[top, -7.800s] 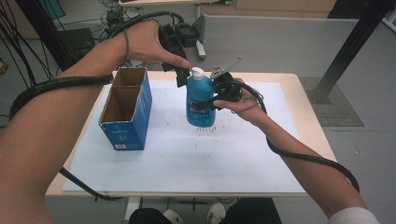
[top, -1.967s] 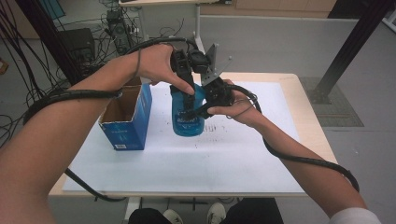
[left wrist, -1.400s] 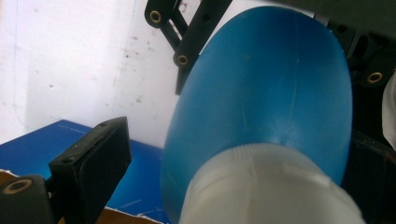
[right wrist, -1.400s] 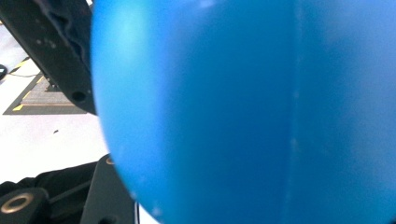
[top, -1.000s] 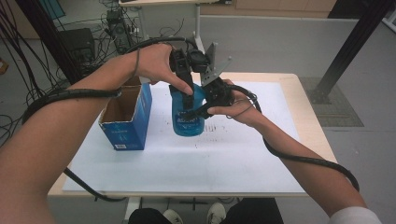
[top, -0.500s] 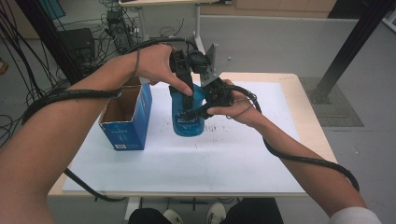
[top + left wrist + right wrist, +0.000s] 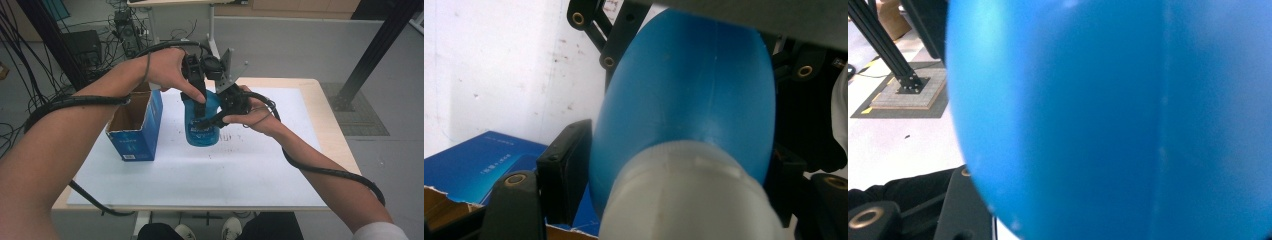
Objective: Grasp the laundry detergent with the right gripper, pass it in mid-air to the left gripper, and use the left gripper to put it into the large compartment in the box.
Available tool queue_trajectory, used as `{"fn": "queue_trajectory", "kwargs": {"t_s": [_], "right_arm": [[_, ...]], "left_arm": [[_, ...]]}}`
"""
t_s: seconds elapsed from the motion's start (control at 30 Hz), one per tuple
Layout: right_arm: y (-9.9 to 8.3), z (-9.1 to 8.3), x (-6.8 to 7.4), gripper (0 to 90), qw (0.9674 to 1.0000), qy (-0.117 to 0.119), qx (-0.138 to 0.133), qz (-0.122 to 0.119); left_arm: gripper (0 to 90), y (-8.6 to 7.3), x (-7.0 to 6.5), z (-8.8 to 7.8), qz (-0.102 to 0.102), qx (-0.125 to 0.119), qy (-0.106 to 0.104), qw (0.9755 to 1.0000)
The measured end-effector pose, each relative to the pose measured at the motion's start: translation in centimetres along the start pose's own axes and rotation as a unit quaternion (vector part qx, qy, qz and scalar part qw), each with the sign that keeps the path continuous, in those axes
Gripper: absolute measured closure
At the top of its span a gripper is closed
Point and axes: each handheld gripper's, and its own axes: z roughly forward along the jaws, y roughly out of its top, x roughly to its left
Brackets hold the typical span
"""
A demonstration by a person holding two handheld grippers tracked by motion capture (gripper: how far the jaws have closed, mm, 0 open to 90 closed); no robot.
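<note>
A blue bottle point(image 7: 200, 137) with a white cap point(image 7: 689, 200) is upright over the white sheet point(image 7: 225, 170). My right gripper point(image 7: 206, 120) reaches in from the right and is shut on the bottle's body, which looms close and blue point(image 7: 1123, 120) in the right gripper view. My left gripper point(image 7: 201, 100) comes down from above onto the bottle's top. Its jaws have just been closing, and its pads point(image 7: 566, 167) now sit against the cap and neck on both sides. In the high view the cap is hidden under the left gripper.
An open blue cardboard box point(image 7: 137, 125) stands just left of the bottle, its corner point(image 7: 484, 165) close under the left gripper. Cables trail from both grippers across the table's left and right sides. Black frame posts and a desk stand beyond the far edge.
Since the earliest frame my left gripper has come down over the bottle's cap, which was then in plain sight. Over the last second both hands hold still.
</note>
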Motion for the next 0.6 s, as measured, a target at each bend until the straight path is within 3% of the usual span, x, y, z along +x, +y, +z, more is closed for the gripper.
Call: {"fn": "queue_trajectory", "kwargs": {"t_s": [0.17, 0.6], "right_arm": [[-0.09, 0.00, 0.03, 44.0, 1.0000, 0.004, -0.003, 0.003], [-0.10, 0.47, -0.01, 44.0, 0.9999, 0.012, -0.006, -0.002]], "left_arm": [[35.0, 0.02, -0.02, -0.04, 0.004, -0.001, -0.007, 1.0000], [36.2, -0.18, 0.11, 0.12, 0.006, 0.008, -0.019, 0.9998]]}}
